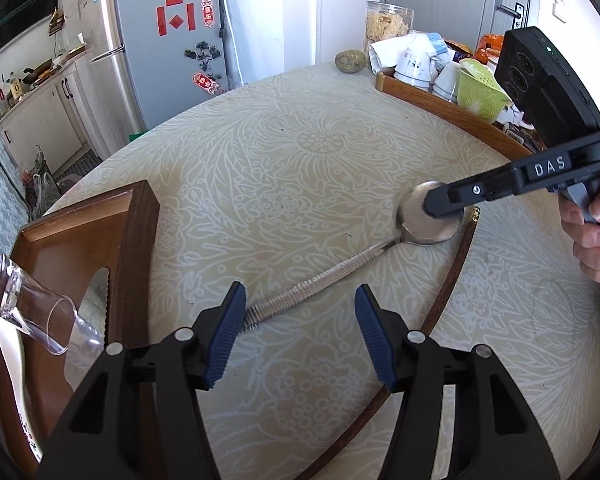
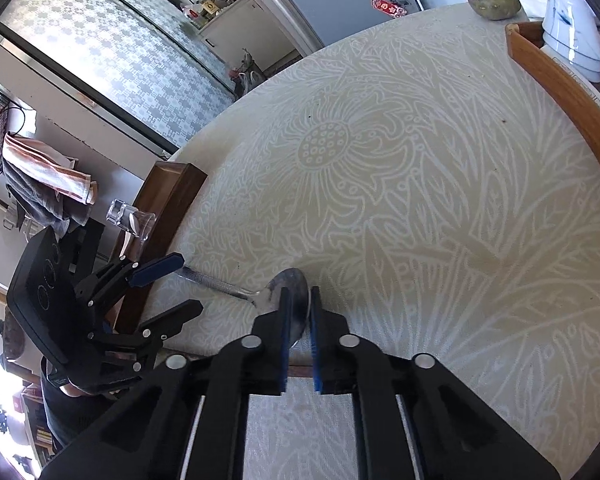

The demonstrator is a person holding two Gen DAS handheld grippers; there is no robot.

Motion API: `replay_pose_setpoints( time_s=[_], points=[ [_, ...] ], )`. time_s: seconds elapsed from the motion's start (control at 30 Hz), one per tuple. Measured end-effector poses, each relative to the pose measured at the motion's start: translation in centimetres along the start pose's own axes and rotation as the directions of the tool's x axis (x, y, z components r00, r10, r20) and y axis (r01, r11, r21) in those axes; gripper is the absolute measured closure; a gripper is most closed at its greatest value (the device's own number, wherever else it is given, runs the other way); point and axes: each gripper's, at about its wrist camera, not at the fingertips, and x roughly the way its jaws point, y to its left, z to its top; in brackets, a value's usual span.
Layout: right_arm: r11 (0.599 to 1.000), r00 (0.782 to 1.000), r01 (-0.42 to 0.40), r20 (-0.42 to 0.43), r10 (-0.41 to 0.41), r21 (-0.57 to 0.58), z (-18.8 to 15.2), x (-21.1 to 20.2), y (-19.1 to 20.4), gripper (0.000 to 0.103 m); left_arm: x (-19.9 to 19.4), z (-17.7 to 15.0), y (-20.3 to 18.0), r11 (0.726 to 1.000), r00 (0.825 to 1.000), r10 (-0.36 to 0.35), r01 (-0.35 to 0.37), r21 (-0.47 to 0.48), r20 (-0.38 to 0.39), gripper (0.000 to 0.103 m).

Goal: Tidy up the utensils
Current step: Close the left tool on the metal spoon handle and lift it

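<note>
A long metal spoon (image 1: 332,276) lies on the round table with its bowl at the right and its ribbed handle pointing to the lower left. My right gripper (image 2: 299,304) is shut on the edge of the spoon's bowl (image 2: 290,286); it also shows in the left wrist view (image 1: 444,210). My left gripper (image 1: 300,312) is open, its blue pads (image 1: 230,322) on either side of the handle's end, just above the table. It shows in the right wrist view (image 2: 168,284) at the left. A dark chopstick (image 1: 448,276) lies right of the spoon.
A dark wooden tray (image 1: 136,240) at the table's left holds a tipped clear glass (image 1: 32,312) and a white spoon. A lighter wooden tray (image 1: 440,108) with stacked cups and a green bowl stands at the back right. A potato (image 1: 350,62) lies at the far edge.
</note>
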Motion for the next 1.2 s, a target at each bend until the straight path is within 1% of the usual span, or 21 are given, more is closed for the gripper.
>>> replay_pose_setpoints(
  time_s=[0.2, 0.47, 0.63, 0.67, 0.73, 0.77, 0.8, 0.9, 1.03, 1.2],
  points=[
    [1.0, 1.0, -0.018, 0.019, 0.018, -0.002, 0.1, -0.1, 0.0, 0.098, 0.2, 0.0, 0.1, 1.0, 1.0, -0.001, 0.001, 0.002, -0.006, 0.042],
    [0.991, 0.991, -0.135, 0.019, 0.135, 0.016, 0.5, -1.3, -0.4, 0.101, 0.1, 0.1, 0.0, 1.0, 1.0, 0.018, -0.018, 0.023, -0.005, 0.042],
    [0.983, 0.983, -0.182, 0.028, 0.181, 0.029, 0.7, -2.0, -0.5, 0.101, 0.3, 0.1, -0.1, 0.999, 1.0, 0.021, -0.021, 0.027, -0.01, 0.042],
    [0.981, 0.981, -0.191, 0.025, 0.19, 0.035, 0.7, -2.0, -0.6, 0.101, 0.3, 0.1, -0.1, 0.999, 1.0, 0.019, -0.019, 0.029, -0.011, 0.044],
    [0.982, 0.983, -0.185, 0.025, 0.184, 0.028, 0.7, -2.0, -0.4, 0.101, 0.3, 0.2, -0.1, 1.0, 1.0, 0.01, -0.009, 0.029, -0.011, 0.056],
    [0.983, 0.983, -0.183, 0.027, 0.182, 0.026, 0.7, -2.0, -0.4, 0.101, 0.2, 0.3, -0.2, 1.0, 1.0, 0.007, -0.007, 0.028, -0.011, 0.06],
    [0.983, 0.983, -0.181, 0.029, 0.18, 0.024, 0.7, -2.1, -0.2, 0.101, 0.2, 0.4, -0.3, 0.999, 1.0, 0.014, -0.014, 0.037, -0.013, 0.062],
    [0.984, 0.983, -0.178, 0.036, 0.178, 0.015, 0.8, -2.4, 0.0, 0.101, 0.1, 0.3, -0.7, 0.998, 0.999, 0.033, -0.032, 0.057, -0.012, 0.065],
    [0.984, 0.984, -0.176, 0.041, 0.176, 0.004, 1.1, -2.4, 0.6, 0.101, -0.4, 0.4, -0.7, 0.998, 0.999, 0.04, -0.04, 0.055, -0.005, 0.065],
    [0.983, 0.982, -0.183, 0.053, 0.183, -0.02, 1.4, -3.2, 2.0, 0.101, -2.1, 0.6, -0.7, 0.997, 0.999, 0.05, -0.051, 0.052, 0.018, 0.067]
  ],
)
